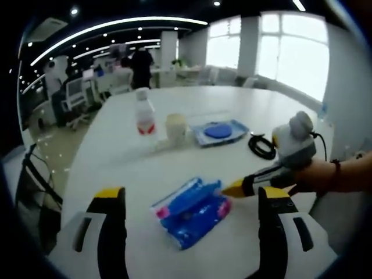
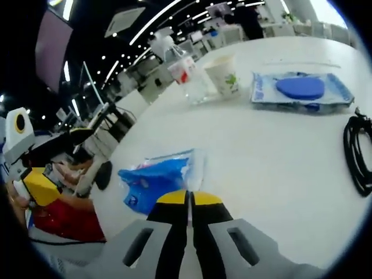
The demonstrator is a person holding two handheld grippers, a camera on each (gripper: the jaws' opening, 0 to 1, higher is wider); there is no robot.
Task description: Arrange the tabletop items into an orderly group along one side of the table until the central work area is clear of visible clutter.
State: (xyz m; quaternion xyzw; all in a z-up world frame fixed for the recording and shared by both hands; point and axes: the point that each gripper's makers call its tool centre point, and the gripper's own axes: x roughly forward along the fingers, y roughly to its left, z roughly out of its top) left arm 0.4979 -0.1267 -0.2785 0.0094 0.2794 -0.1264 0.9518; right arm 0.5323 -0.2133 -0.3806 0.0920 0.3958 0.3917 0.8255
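The blue packet (image 1: pixel 192 210) lies flat on the white bench (image 1: pixel 116 168), alone in the near part of the surface. All other items sit beyond it toward the far side: a clear bottle (image 1: pixel 144 114) with a red label, a paper cup (image 1: pixel 176 128) just beside the bottle, and a flat wrapped pack with a blue disc (image 1: pixel 219 131) past the cup. A coiled black cable (image 1: pixel 261 145) lies beyond the packet on the side of the disc pack.

The right gripper (image 2: pixel 188 203) is closed to a narrow seam, its yellow tips meeting at the clear edge of the packet. In the left gripper view those tips reach the packet's corner. It appears to pinch the wrapper edge, though whether film is truly caught between the tips cannot be confirmed.

The left gripper (image 1: pixel 192 200) stands wide apart, one jaw on each side of the packet and clear of it, holding nothing.

Judgement: the packet is the stray item, and the edge pinch suits dragging or lifting it toward the bottle and cup group. A thin film edge may slip from such a grip.
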